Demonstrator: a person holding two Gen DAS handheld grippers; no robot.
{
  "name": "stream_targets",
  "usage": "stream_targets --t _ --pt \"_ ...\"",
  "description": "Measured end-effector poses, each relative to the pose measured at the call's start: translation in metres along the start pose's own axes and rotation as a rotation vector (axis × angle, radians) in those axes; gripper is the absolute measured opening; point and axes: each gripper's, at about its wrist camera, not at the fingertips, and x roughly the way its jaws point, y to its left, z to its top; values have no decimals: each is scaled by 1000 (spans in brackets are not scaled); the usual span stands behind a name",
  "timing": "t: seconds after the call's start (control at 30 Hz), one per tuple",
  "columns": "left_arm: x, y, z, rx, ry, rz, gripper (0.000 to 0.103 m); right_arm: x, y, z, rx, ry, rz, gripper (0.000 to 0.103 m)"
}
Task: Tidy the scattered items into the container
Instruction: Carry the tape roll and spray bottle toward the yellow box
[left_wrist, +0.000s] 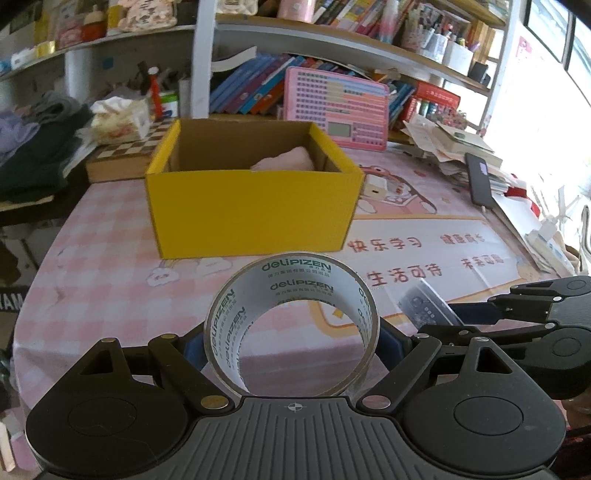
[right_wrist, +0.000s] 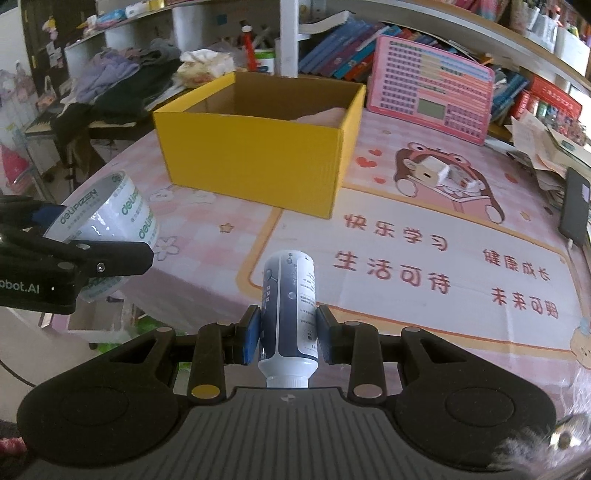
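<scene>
A yellow cardboard box (left_wrist: 251, 210) stands open on the pink desk mat (left_wrist: 110, 277), with a pink soft item (left_wrist: 284, 162) inside at its far right. My left gripper (left_wrist: 291, 343) is shut on a roll of clear tape (left_wrist: 291, 288) printed with green letters, held upright just short of the box's front wall. My right gripper (right_wrist: 289, 332) is shut on a white and dark blue bottle (right_wrist: 290, 295), cap toward the camera. In the right wrist view the tape roll (right_wrist: 107, 218) hangs at the left, and the box (right_wrist: 258, 155) lies ahead to the left.
A white charger block (right_wrist: 436, 171) lies on the mat right of the box. A pink learning tablet (left_wrist: 336, 107) leans against books behind it. A black phone (left_wrist: 478, 181) and paper stacks crowd the right edge. Clothes (left_wrist: 37, 147) and a chessboard (left_wrist: 125, 147) sit at the left.
</scene>
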Motion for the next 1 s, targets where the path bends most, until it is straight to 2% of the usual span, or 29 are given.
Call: stream_targets --t 0.33,0.53,0.77,1.0 --pt "-13 27 -1 -48 -33 44 88 12 26 15 -68 -19 56 30" --pt "-23 35 13 -64 -98 67 88 14 31 37 -97 -58 94 30" --pt "-22 39 57 -38 -208 85 88 10 16 92 -82 -166 119 30" --pt "1 43 115 3 -297 109 88 23 -12 158 -83 -276 105 30"
